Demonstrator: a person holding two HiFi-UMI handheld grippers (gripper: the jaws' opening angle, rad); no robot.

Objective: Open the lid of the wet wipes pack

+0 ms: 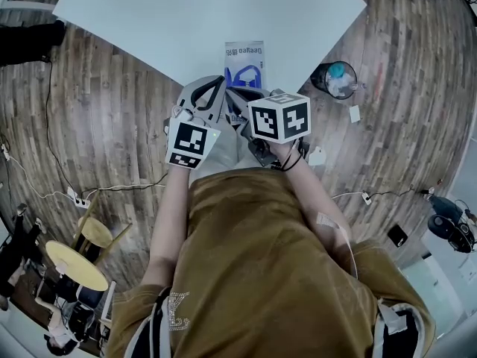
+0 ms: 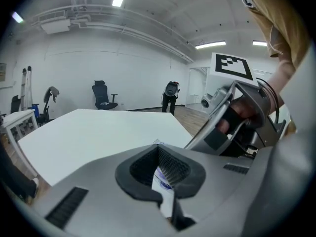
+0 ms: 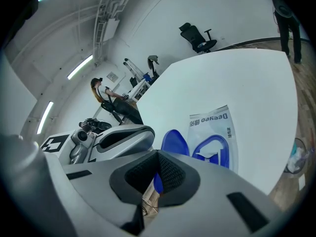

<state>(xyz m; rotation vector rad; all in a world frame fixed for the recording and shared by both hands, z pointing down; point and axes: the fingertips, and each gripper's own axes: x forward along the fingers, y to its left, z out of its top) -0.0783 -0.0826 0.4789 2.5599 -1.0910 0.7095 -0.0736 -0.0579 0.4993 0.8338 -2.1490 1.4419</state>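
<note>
Two hand-held grippers side by side above the near edge of a white table: left gripper and right gripper, each with jaws together on nothing. Just beyond them, flat on the table, the wet wipes pack, its blue lid apparently flipped up beside the oval opening. Seemingly the opening step done; next, probably just a check of the raised lid.

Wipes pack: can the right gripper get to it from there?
Probably yes. The pack lies at the near edge of the table, just ahead of the right gripper, with nothing between them. Its blue lid already looks open.
</note>
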